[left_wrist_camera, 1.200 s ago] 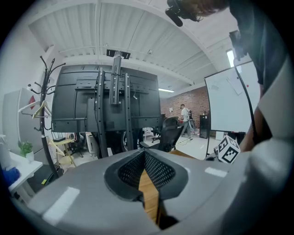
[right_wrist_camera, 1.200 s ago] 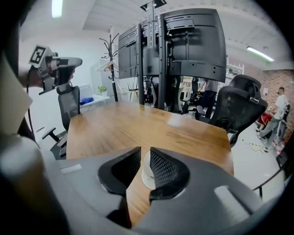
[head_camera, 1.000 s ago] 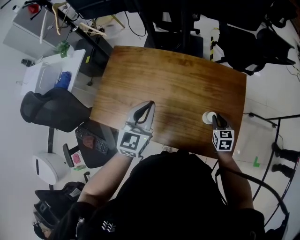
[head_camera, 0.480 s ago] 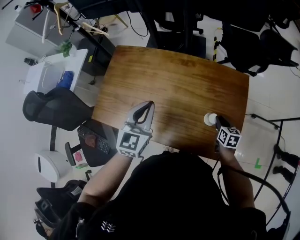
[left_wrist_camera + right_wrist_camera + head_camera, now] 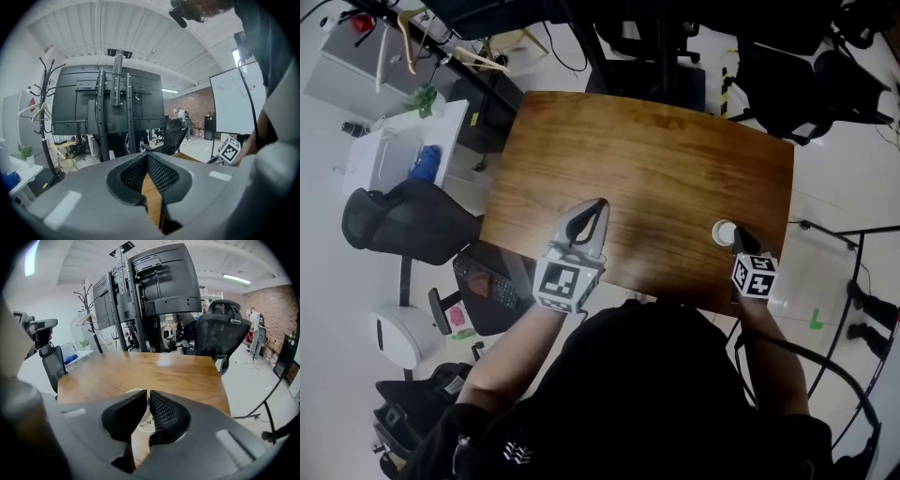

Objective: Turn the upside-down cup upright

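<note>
Office chairs [image 5: 403, 220] and a monitor stand [image 5: 159, 287] surround a wooden bench [image 5: 656, 159], which is bare except for a small white cup [image 5: 724, 232] set toward its near right corner. Faint print is seen on the cup's side, but which end faces up cannot be told for certain. The cup is judged light, thin-walled and easily crushed or tipped, so it is best taken gently by its wall or edge. The right tongs [image 5: 146, 395] are closing, with the cup's thin edge caught in their narrow gap. The left tongs [image 5: 147, 157] are held tips together and empty near the bench's front edge.
</note>
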A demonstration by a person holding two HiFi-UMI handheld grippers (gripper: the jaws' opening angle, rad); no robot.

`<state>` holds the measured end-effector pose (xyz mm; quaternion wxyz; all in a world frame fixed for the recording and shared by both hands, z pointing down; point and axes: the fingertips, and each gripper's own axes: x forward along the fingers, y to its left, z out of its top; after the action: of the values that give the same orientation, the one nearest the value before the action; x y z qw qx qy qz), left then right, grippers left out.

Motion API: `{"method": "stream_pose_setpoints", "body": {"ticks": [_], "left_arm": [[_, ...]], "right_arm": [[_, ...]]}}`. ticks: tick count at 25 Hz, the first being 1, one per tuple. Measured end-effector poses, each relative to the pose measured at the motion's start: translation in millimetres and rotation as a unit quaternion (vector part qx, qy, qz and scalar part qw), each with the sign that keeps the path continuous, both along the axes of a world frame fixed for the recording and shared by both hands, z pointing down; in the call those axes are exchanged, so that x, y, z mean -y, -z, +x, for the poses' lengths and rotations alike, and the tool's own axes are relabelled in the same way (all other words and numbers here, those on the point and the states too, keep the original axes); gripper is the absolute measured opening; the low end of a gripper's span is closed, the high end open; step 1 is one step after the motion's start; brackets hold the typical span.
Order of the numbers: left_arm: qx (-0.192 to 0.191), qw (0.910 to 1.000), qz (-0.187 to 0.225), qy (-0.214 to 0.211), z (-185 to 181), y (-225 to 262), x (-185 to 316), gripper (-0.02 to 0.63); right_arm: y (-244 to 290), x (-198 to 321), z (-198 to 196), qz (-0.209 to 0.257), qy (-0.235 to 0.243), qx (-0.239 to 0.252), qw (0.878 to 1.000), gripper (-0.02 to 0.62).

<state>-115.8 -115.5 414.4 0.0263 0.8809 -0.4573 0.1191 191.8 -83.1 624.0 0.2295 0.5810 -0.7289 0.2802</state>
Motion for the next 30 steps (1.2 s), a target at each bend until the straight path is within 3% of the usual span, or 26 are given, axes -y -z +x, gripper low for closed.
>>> {"method": "stream_pose_setpoints", "body": {"ticks": [6, 9, 15, 20, 30], "left_arm": [[-0.005, 0.9998, 0.004, -0.017, 12.5, -0.1, -2.7, 0.0], [-0.004, 0.9999, 0.003, -0.016, 8.7, -0.5, -4.4, 0.0], [0.002, 1.0, 0.003, -0.002, -6.3, 1.0, -7.2, 0.0], [0.019, 0.9998, 0.002, 0.004, -20.1, 1.3, -12.6, 0.0], [0.045, 0.9988, 0.003, 0.019, -45.4, 8.7, -14.5, 0.0]], "right_arm": [[4.7, -5.5, 6.9, -0.002, 0.038, -0.136, 0.99, 0.023], [5.9, -7.4, -9.6, -0.002, 0.078, -0.171, 0.982, 0.025], [-1.3, -8.9, -59.2, 0.003, 0.12, -0.146, 0.982, 0.031], [-20.9, -9.2, -98.8, 0.001, 0.168, -0.175, 0.97, 0.032], [-51.7, -10.5, -95.8, -0.018, 0.127, -0.127, 0.984, 0.002]]}}
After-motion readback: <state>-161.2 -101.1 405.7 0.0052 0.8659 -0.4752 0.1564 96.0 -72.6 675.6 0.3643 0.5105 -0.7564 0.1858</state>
